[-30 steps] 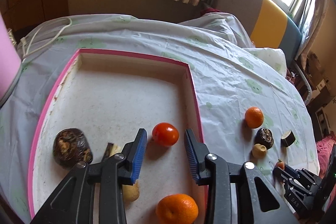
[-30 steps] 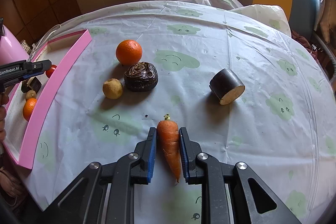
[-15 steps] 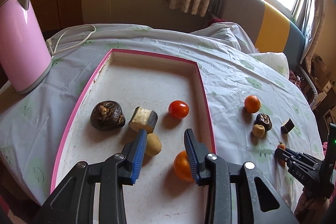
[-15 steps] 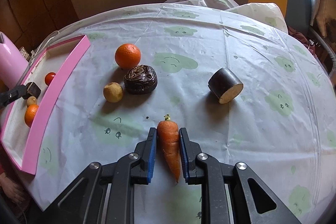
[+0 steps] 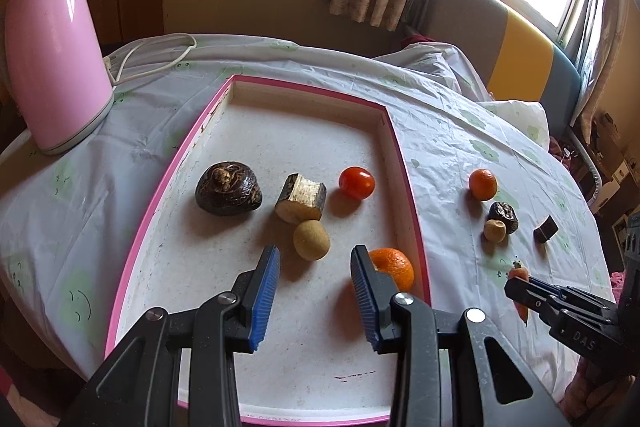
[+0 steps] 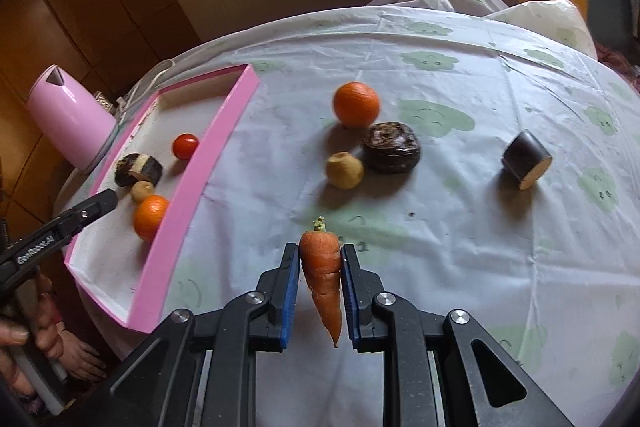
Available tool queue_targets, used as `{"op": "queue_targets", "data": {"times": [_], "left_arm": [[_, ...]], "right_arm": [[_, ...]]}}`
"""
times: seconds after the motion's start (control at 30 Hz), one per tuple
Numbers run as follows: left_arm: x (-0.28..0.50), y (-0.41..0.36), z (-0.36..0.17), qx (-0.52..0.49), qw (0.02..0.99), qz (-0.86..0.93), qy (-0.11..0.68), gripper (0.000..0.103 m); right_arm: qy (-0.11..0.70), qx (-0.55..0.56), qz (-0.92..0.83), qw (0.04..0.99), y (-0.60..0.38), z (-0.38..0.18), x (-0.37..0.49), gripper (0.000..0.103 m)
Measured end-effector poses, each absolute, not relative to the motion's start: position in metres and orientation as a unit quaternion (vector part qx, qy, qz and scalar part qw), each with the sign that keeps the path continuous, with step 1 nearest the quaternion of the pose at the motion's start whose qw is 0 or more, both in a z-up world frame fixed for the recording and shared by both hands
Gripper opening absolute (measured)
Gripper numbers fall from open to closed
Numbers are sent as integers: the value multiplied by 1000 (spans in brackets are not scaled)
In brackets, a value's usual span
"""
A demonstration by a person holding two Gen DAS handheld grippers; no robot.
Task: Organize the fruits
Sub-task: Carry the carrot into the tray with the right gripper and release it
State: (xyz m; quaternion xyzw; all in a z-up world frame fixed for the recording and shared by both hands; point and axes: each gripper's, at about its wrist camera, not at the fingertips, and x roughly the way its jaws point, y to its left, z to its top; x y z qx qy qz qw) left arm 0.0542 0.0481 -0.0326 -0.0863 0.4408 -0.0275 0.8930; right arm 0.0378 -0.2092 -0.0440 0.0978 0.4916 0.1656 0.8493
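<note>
5 foods are already laid in the pink-rimmed tray (image 5: 404,163). 4 are left on the tablecloth. The orange carrot (image 6: 322,275) is pinched by the right gripper (image 6: 320,291). Nothing is held by the wide-open left gripper (image 5: 316,291).

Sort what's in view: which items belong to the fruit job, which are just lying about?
Job:
pink tray, holding an orange, tomato, small tan fruit, dark pieces
carrot, shut in the right tongs
loose orange, tan fruit, dark round fruit, cut dark piece
left tongs, open

Lying about:
pink kettle, white cord
</note>
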Motion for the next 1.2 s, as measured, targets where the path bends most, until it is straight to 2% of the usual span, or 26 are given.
{"op": "queue_targets", "data": {"times": [0.33, 0.7, 0.8, 0.83, 0.87, 1.2], "left_arm": [[53, 95, -28, -118, 897, 22, 425, 37], [47, 105, -29, -125, 898, 31, 421, 37], [46, 102, -27, -122, 900, 26, 418, 37], [45, 101, -26, -121, 901, 25, 417, 37], [45, 100, -25, -121, 901, 24, 416, 37], [43, 89, -21, -113, 904, 8, 413, 37]], "right_arm": [[485, 97, 298, 816, -119, -14, 36, 21], [508, 49, 327, 795, -58, -31, 42, 22], [508, 53, 324, 796, -59, -35, 43, 25], [508, 55, 320, 798, -62, -35, 43, 34], [503, 56, 318, 802, -64, -33, 41, 40], [461, 53, 274, 843, -97, -13, 24, 40]]}}
